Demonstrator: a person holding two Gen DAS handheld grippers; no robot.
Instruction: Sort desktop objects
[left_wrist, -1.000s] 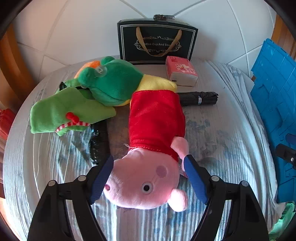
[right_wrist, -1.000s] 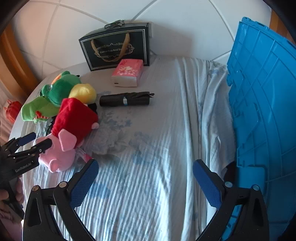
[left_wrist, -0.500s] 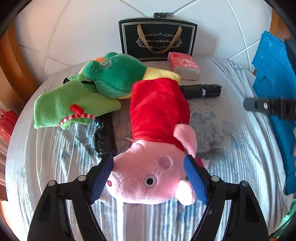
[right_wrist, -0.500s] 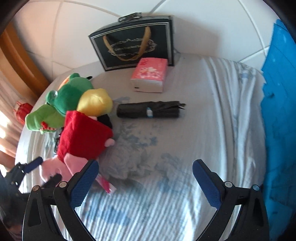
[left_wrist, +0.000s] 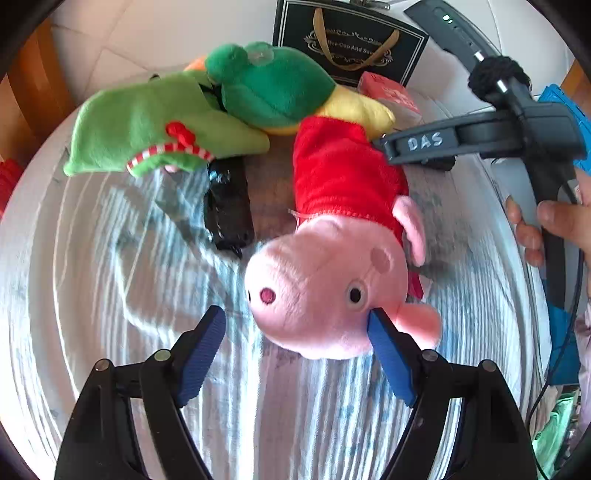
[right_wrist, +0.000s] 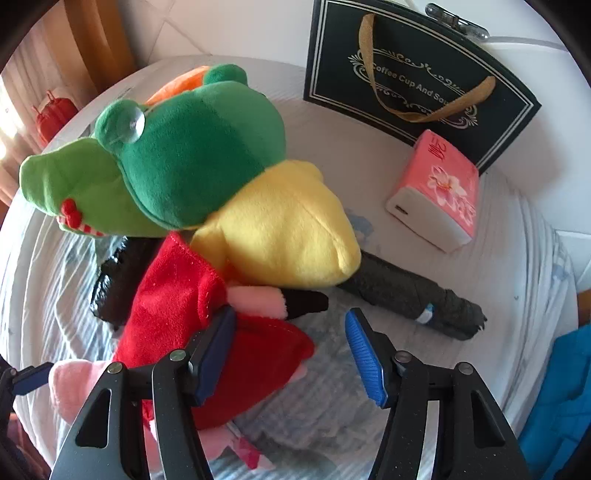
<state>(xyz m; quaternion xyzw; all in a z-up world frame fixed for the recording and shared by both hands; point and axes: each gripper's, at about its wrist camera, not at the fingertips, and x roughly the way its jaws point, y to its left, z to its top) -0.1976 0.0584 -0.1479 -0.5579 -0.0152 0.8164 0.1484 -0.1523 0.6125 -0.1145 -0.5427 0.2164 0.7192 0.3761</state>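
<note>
pig plush head between spread left claw pads; right claw released at 1 o'clock. centre head, then clench.

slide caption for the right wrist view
Open right gripper reaches the pig plush beside the green crocodile plush.
</note>
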